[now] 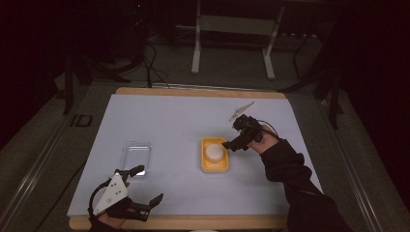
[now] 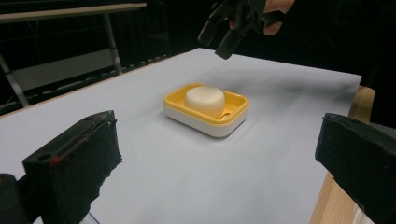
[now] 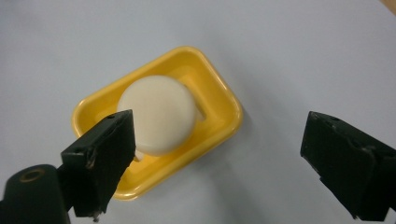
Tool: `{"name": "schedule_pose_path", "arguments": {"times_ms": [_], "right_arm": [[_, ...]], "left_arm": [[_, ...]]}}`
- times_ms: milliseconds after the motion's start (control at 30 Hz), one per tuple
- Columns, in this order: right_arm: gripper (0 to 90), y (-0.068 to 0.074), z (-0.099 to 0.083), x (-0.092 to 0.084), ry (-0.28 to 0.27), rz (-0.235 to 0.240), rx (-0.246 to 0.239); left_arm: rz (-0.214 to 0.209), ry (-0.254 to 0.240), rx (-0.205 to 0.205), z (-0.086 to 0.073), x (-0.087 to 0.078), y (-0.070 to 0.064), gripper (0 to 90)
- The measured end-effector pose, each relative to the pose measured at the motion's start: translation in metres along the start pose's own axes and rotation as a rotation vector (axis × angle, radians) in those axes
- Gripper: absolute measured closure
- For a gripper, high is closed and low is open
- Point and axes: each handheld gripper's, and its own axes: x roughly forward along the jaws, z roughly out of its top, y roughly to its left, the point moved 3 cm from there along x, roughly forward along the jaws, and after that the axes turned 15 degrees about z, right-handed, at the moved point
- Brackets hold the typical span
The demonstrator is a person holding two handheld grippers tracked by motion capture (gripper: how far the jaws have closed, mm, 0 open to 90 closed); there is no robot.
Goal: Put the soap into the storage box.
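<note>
Hovering our right gripper (image 1: 235,140), jaws apart, over the soap (image 3: 156,114) in its yellow dish (image 3: 219,95) mid-desk. Our left gripper (image 1: 145,186) waits, jaws apart, by the desk's near edge. Next, probably, lower and close.

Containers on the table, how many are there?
2. A yellow soap dish holding a round white soap sits mid-table by the right gripper; a clear plastic container lies to its left, ahead of the left gripper.
</note>
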Motion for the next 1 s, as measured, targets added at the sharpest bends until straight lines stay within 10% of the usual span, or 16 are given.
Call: {"name": "schedule_pose_path", "arguments": {"times_ms": [1000], "right_arm": [[10.1,0.015,-0.065,-0.022,-0.113,-0.146,0.066]], "left_arm": [[-0.007,0.004,0.001,-0.001,0.001,-0.002,0.0]]}}
